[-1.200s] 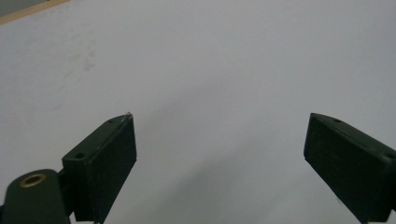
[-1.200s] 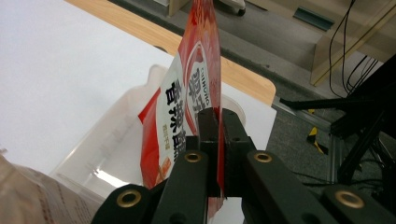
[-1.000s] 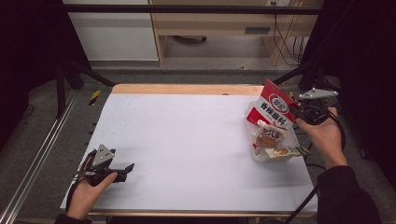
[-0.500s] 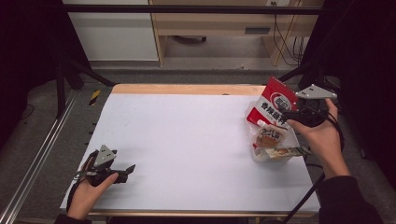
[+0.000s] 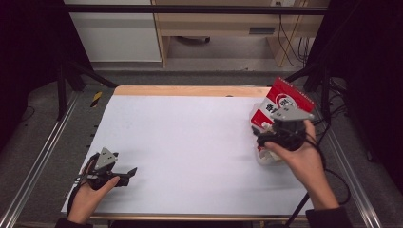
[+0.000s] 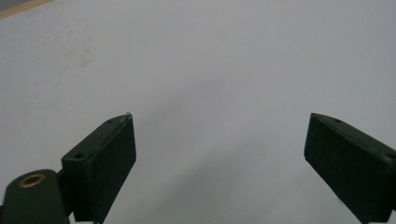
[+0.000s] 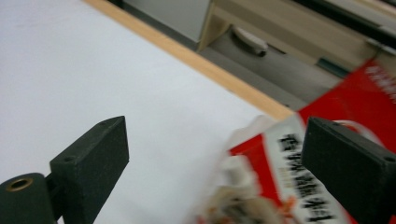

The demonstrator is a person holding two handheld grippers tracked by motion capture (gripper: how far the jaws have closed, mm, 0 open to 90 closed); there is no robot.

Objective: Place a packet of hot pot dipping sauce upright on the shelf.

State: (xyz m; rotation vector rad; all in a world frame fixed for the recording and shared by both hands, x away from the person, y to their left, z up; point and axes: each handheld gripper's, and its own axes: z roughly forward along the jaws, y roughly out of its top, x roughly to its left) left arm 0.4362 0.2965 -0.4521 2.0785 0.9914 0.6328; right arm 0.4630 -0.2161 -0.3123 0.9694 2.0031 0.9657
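Two tongs work over a white surface (image 5: 190, 142). Left tongs (image 5: 129, 173) rest apart near the front-left edge. Right tongs (image 5: 259, 138), jaws just opened wide, hover beside a red-and-white snack packet (image 5: 280, 99) at the right edge, nothing gripped.

Glossy red-and-white plastic packet (image 5: 281, 105); matt white table sheet (image 5: 190, 142), bare wooden edge (image 5: 190, 90).

The left gripper (image 6: 219, 154) has its two black jaws wide apart, with nothing between them. Below is the white table (image 6: 210, 60); a wooden edge (image 6: 18, 8), perhaps, shows at the top left corner.
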